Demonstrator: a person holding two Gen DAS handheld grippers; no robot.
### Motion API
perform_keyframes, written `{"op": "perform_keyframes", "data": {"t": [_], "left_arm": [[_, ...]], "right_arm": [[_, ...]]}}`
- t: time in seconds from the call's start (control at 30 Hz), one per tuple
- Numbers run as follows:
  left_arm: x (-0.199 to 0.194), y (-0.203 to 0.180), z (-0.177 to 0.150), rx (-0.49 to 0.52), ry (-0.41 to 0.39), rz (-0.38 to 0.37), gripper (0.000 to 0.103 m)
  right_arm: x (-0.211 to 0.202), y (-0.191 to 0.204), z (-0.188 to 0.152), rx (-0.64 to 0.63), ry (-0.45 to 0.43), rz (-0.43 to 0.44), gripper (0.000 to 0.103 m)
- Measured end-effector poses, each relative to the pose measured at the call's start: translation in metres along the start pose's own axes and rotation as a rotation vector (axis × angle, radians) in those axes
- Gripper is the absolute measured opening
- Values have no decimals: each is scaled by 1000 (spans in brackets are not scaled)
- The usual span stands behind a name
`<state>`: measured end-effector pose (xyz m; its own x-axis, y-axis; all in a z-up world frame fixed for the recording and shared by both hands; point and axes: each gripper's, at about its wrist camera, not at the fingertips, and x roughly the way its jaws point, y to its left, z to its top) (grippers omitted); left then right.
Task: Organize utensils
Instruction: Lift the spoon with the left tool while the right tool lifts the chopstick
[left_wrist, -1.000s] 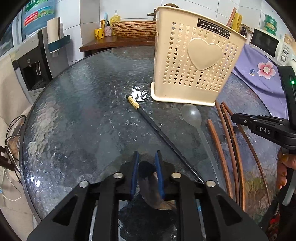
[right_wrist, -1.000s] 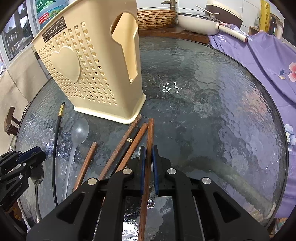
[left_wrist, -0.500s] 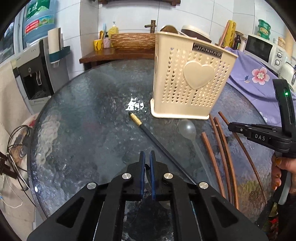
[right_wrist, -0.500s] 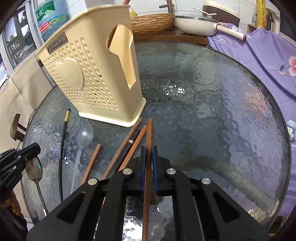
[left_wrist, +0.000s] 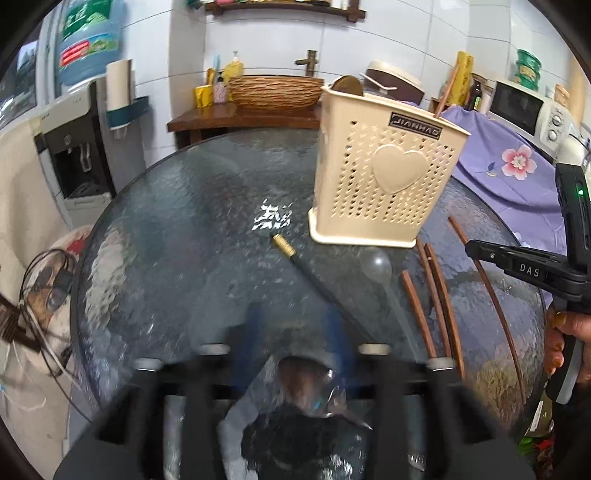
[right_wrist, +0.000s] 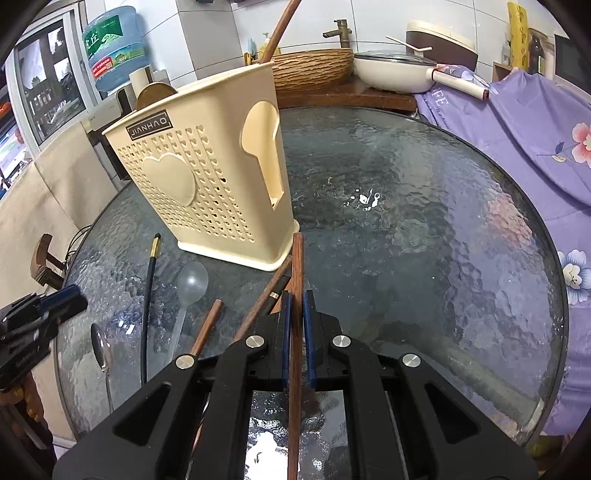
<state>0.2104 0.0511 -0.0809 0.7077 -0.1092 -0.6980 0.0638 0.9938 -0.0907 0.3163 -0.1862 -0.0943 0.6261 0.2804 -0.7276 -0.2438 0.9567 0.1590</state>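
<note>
My left gripper (left_wrist: 293, 332) is blurred and its jaws are opening. A metal spoon (left_wrist: 306, 384) shows in the gap between them, and neither pad touches it. In the right wrist view the metal spoon (right_wrist: 101, 345) lies on the glass table (right_wrist: 424, 229), just right of my left gripper (right_wrist: 55, 306). My right gripper (right_wrist: 297, 299) is shut on a brown wooden chopstick (right_wrist: 295, 369), whose tip points at the base of the cream perforated holder (right_wrist: 207, 177). The holder (left_wrist: 384, 177) stands upright with a chopstick and a round-ended utensil inside.
On the glass lie a black chopstick with a gold tip (left_wrist: 317, 280), a clear plastic spoon (left_wrist: 376, 266) and several brown chopsticks (left_wrist: 436, 295). A purple flowered cloth (right_wrist: 524, 140) hangs at the table's right edge. A wooden counter (left_wrist: 240, 118) with a wicker basket stands behind.
The left jaws closed over the spoon's bowl, then sprang apart; the spoon is back on the glass. Both grippers rose, and the right one lifted its chopstick.
</note>
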Motion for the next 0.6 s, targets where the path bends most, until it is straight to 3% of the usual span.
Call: {"op": "perform_keyframes", "data": {"t": [0.2, 0.43, 0.53, 0.6], "left_arm": [[-2, -12, -23, -11, 52, 89, 61], [12, -41, -38, -14, 100, 105, 60], [20, -49, -36, 14, 104, 155, 51], [24, -48, -38, 7, 112, 142, 45]], "right_arm": [[3, 3, -4, -9, 10, 1, 7], [6, 7, -9, -6, 21, 8, 7], [5, 3, -10, 0, 21, 16, 7], [5, 0, -10, 5, 19, 21, 7]]}}
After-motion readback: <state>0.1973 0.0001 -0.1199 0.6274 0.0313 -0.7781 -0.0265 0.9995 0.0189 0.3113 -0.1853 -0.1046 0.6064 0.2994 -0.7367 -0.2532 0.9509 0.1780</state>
